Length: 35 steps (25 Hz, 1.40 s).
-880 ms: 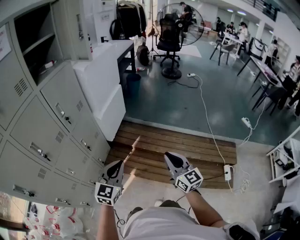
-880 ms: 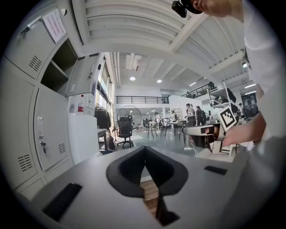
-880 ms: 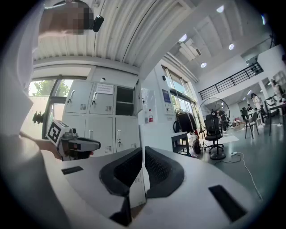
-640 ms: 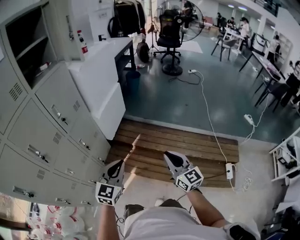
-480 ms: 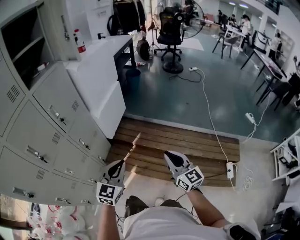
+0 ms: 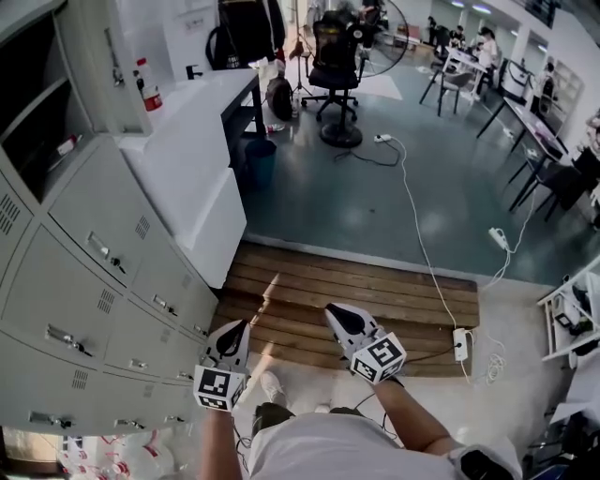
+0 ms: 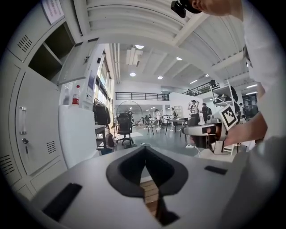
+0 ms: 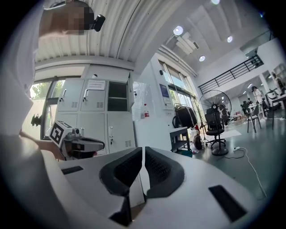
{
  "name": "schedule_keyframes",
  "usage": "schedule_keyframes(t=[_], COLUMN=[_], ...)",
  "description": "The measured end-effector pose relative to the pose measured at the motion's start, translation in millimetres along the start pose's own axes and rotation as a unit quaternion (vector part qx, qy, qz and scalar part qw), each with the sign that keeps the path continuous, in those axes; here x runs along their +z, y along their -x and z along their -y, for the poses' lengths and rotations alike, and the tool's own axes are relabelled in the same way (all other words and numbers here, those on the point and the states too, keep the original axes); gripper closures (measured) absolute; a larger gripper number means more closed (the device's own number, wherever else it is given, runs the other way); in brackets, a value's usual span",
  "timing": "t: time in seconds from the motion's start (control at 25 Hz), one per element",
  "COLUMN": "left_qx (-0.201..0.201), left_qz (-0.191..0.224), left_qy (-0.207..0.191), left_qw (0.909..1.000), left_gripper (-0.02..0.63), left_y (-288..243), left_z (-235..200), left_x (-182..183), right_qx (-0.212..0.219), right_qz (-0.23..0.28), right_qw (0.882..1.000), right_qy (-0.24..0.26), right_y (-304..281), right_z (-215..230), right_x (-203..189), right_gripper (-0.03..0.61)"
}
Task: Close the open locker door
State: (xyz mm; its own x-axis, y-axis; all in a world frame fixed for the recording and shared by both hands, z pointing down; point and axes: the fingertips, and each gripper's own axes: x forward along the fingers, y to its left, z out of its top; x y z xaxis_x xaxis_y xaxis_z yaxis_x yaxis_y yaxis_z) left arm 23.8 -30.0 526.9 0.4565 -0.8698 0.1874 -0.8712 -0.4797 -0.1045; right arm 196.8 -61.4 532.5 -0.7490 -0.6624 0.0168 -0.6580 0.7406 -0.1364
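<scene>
Grey lockers (image 6: 84, 281) line the left side of the head view. One upper compartment (image 6: 28, 103) stands open and dark, its door (image 6: 89, 66) swung outward. The left gripper view shows that door (image 7: 78, 62) high at the left, well away from the jaws. In the right gripper view the open compartment (image 8: 117, 103) is far off. My left gripper (image 6: 239, 325) and right gripper (image 6: 330, 309) are held low in front of my body, over the wooden floor, both shut and empty. Neither touches the lockers.
A white cabinet (image 6: 187, 159) with a red-capped bottle (image 6: 143, 84) stands beside the lockers. Wooden boards (image 6: 375, 286) lie underfoot, with a cable and power strip (image 6: 459, 342) at the right. A fan (image 6: 375, 28), an office chair (image 6: 336, 66) and people at tables are farther back.
The view has shifted: the lockers have slid left and look nearer, and a foot now shows below. Both grippers keep the same place before my body, still shut.
</scene>
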Motion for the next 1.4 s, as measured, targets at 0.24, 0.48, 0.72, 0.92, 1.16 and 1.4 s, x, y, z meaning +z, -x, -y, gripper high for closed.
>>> schedule_keyframes(t=[0.24, 0.48, 0.72, 0.92, 1.16, 1.4], left_qx=[-0.009, -0.007, 0.019, 0.061, 0.099, 0.167], left_qz=[0.018, 0.040, 0.062, 0.091, 0.125, 0.168], left_qy=[-0.005, -0.017, -0.023, -0.031, -0.044, -0.045], left_qw=[0.9998, 0.9990, 0.9976, 0.9935, 0.9862, 0.9705], left_gripper=[0.611, 0.612, 0.612, 0.611, 0.606, 0.581], left_y=[-26, -45, -54, -64, -77, -77], left_z=[-72, -137, -188, -222, -254, -287], left_x=[16, 30, 57, 99, 158, 207], right_qx=[-0.024, -0.042, -0.039, -0.040, -0.025, -0.009], right_qz=[0.009, 0.029, 0.037, 0.042, 0.043, 0.051], right_qw=[1.000, 0.999, 0.998, 0.998, 0.999, 0.999], right_qy=[0.002, 0.012, 0.026, 0.021, 0.022, 0.019], right_y=[-67, -128, -169, -193, -220, -247], right_z=[12, 13, 11, 23, 40, 53], right_x=[16, 37, 58, 75, 96, 112], right_gripper=[0.549, 0.549, 0.549, 0.549, 0.549, 0.549])
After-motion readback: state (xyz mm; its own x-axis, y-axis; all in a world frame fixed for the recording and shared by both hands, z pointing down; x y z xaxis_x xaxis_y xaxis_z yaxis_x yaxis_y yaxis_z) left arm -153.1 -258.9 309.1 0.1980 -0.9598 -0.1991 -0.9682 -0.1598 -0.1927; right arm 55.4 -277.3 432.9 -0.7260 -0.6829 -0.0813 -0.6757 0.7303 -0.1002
